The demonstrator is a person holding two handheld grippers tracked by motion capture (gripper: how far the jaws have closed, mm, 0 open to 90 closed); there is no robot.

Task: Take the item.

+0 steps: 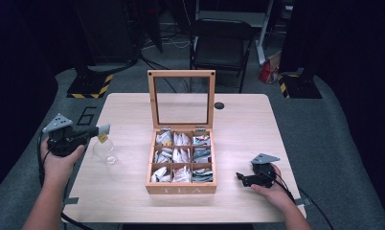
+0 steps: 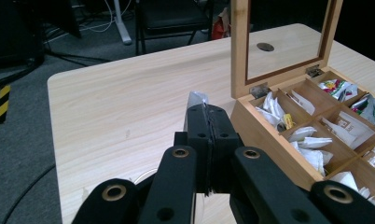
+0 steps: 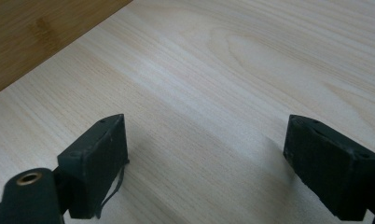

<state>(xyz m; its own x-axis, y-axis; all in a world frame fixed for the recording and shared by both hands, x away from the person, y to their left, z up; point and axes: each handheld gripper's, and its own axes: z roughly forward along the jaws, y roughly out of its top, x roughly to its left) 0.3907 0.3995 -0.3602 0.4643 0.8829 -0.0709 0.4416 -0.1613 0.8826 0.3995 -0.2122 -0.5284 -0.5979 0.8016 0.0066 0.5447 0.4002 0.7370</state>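
Wooden tea box (image 1: 181, 188) at table centre, glass lid upright; tea bag (image 1: 103, 130) pinched, left, above glass cup (image 1: 106, 152).

The wooden box (image 1: 181, 188) on the table (image 1: 123, 191) has "TEA" in pale letters across its front wall. On the grey floor (image 1: 80, 103) left of the table is a large dark numeral, apparently "6".
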